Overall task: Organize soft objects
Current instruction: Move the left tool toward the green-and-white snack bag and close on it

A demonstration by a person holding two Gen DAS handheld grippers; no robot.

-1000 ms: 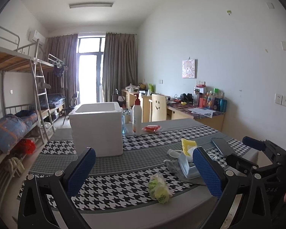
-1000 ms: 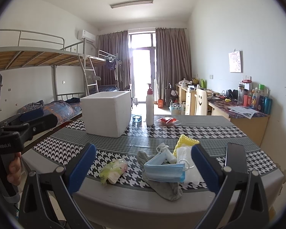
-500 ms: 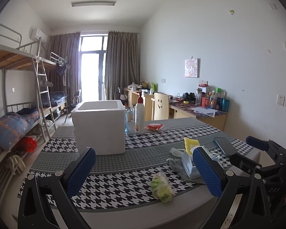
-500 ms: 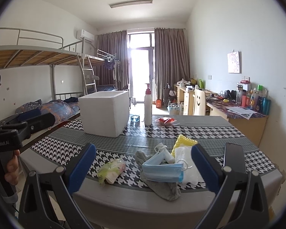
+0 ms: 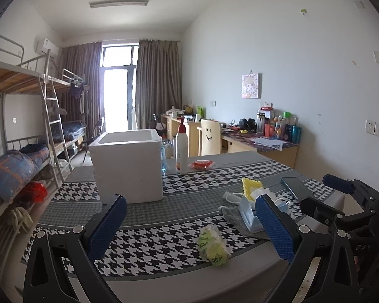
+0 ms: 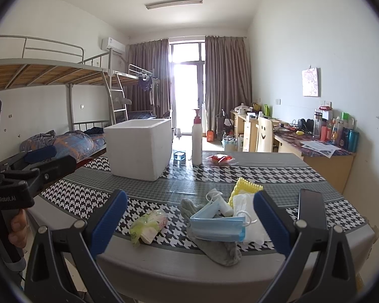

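A pile of soft things lies near the table's front edge: blue face masks [image 6: 218,226], a grey cloth [image 6: 221,250], white tissue [image 6: 249,213] and a yellow knitted cloth [image 6: 243,186]. A crumpled green-and-white packet [image 6: 149,226] lies left of the pile, also as packet [image 5: 213,245]. An open white foam box [image 6: 140,149] stands further back on the left. My right gripper [image 6: 190,223] hangs open in front of the pile, holding nothing. My left gripper [image 5: 189,228] is open too, level with the packet, with the masks [image 5: 247,217] by its right finger.
A dark phone [image 6: 312,208] lies right of the pile. A white pump bottle [image 6: 197,141] and a red packet [image 6: 219,158] sit behind the box. Bunk beds [image 6: 53,80] line the left wall, desks [image 6: 315,149] the right. The table [image 6: 179,272] ends just before me.
Both views have shifted slightly; the left gripper has drifted a little left and up relative to the table. Nothing on the table has moved, and both grippers remain open.
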